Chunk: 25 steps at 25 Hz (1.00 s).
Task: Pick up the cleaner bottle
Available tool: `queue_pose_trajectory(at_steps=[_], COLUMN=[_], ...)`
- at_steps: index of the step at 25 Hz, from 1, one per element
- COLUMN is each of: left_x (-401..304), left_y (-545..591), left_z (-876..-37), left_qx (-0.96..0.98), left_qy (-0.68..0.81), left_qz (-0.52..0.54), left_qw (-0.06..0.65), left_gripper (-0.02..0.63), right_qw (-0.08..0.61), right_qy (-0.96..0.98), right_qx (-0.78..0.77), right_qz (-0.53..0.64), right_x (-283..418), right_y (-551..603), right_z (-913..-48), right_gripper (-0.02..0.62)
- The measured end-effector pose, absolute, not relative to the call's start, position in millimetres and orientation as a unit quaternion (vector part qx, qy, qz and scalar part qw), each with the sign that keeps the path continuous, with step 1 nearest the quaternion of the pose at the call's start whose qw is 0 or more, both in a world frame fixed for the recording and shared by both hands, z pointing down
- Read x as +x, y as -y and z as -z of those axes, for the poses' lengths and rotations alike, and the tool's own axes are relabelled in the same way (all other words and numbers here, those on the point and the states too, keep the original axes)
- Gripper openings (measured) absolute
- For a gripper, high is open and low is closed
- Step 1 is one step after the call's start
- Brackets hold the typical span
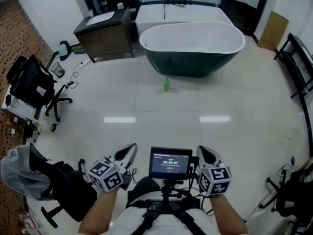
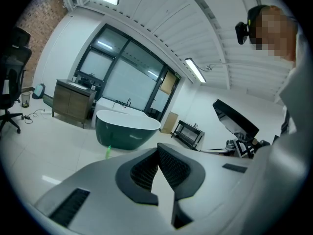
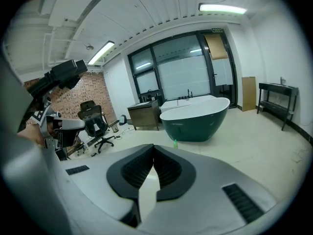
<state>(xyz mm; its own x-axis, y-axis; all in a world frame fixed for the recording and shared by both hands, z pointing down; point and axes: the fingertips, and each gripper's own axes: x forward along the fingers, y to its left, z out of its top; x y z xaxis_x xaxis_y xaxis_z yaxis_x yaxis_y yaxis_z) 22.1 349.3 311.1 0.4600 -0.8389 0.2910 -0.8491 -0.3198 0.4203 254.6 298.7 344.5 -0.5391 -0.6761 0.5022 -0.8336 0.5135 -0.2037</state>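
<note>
A pale tiled floor [image 1: 161, 114] is seen across the head view, with a dark green bathtub [image 1: 193, 48] at the upper centre. The cleaner bottle [image 1: 167, 84] — small and green — is stood upright on the floor just below the tub, well apart from both tools. At the lower edge the left gripper [image 1: 130, 151] and right gripper [image 1: 203, 152] are held either side of a small screen [image 1: 170, 163]; each pair of jaws is closed tip to tip, with nothing gripped.
</note>
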Motion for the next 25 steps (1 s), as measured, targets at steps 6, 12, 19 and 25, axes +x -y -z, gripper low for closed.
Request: queue_pose_trajectory(at_steps=[6, 12, 19, 25], left_x=[6, -37, -90, -133], left_y=[-331, -297, -232, -195], left_z=[-313, -327, -322, -321], left_qx=[0.810, 0.814, 0.836, 0.847], left_qy=[0.522, 0.511, 0.478, 0.455], left_qz=[-0.011, -0.013, -0.025, -0.024], left_qw=[0.267, 0.276, 0.267, 0.273], left_gripper=[0.000, 0.000, 0.000, 0.000], right_qw=[0.195, 0.195, 0.185, 0.183], right_qy=[0.853, 0.846, 0.833, 0.819], right_qx=[0.434, 0.447, 0.473, 0.497], right_qz=[-0.216, -0.217, -0.221, -0.222], right_x=[237, 197, 145, 109], right_y=[-282, -251, -206, -177], right_z=[-348, -351, -346, -343], right_gripper=[0.009, 0.009, 0.009, 0.009])
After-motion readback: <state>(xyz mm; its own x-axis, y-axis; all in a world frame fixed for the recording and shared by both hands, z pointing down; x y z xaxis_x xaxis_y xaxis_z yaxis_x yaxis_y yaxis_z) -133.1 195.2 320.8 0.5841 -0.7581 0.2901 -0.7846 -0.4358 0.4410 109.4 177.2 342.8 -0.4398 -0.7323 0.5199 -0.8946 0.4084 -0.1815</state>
